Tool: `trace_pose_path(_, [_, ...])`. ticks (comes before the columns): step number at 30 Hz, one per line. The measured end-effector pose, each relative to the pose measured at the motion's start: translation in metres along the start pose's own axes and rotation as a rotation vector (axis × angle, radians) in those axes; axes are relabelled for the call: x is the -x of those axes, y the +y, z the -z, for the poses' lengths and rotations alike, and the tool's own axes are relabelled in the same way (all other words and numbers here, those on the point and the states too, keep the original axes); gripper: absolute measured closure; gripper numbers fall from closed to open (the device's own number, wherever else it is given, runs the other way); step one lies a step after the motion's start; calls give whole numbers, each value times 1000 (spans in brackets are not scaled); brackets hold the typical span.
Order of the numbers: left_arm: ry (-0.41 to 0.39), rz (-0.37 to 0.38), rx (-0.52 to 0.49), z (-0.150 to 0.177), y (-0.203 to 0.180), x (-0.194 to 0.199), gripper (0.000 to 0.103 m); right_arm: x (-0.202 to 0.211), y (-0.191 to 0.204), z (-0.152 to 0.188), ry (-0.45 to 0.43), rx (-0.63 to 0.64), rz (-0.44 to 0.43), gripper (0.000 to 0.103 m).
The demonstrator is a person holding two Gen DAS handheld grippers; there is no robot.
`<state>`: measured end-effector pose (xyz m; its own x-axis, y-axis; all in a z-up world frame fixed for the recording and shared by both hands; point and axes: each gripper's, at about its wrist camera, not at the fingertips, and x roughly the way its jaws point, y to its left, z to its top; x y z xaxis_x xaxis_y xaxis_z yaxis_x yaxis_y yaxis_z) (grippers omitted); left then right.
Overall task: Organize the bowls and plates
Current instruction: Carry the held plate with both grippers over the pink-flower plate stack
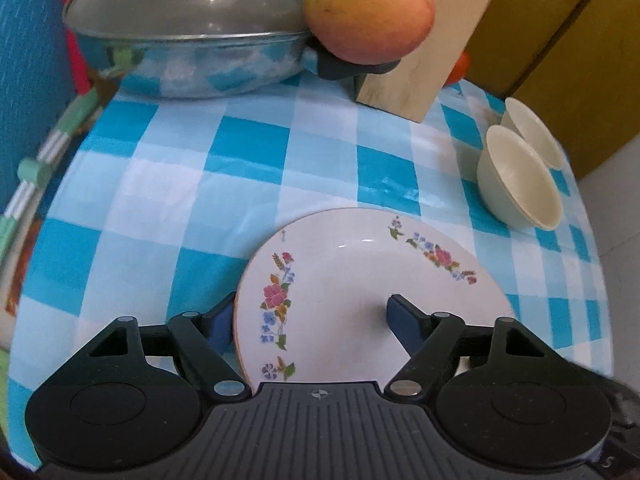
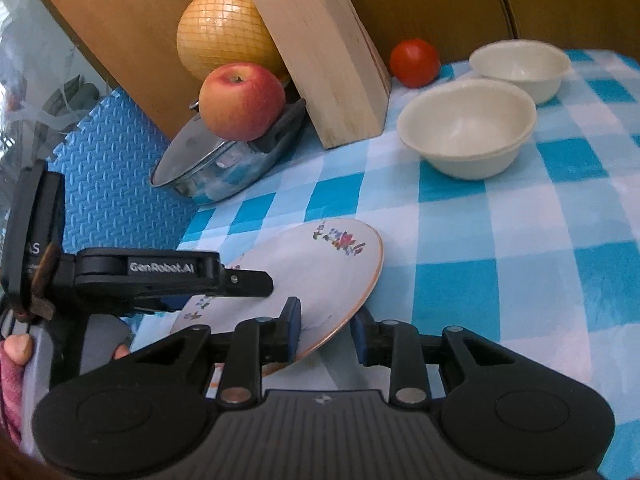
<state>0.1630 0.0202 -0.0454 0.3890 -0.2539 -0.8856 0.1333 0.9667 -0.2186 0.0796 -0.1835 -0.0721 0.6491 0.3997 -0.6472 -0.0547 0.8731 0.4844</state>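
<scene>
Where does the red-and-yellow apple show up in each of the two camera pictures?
Left wrist view: the apple is at the top centre, resting on the black handle of the lidded pan.
Right wrist view: the apple is upper left of centre, on the same pan handle.
Shared landmark: the wooden knife block stands just right of the apple in both.
</scene>
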Motion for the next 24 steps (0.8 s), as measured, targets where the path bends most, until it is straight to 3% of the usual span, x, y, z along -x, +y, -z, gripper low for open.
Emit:
trace_pose_path(11, [-37,17,-18,19,0,20,24,19,7,6,1,52,-17,75])
trace_pose_path(24, [-66,25,-24,65,6,53,23,53,22,44,3,79,-42,75])
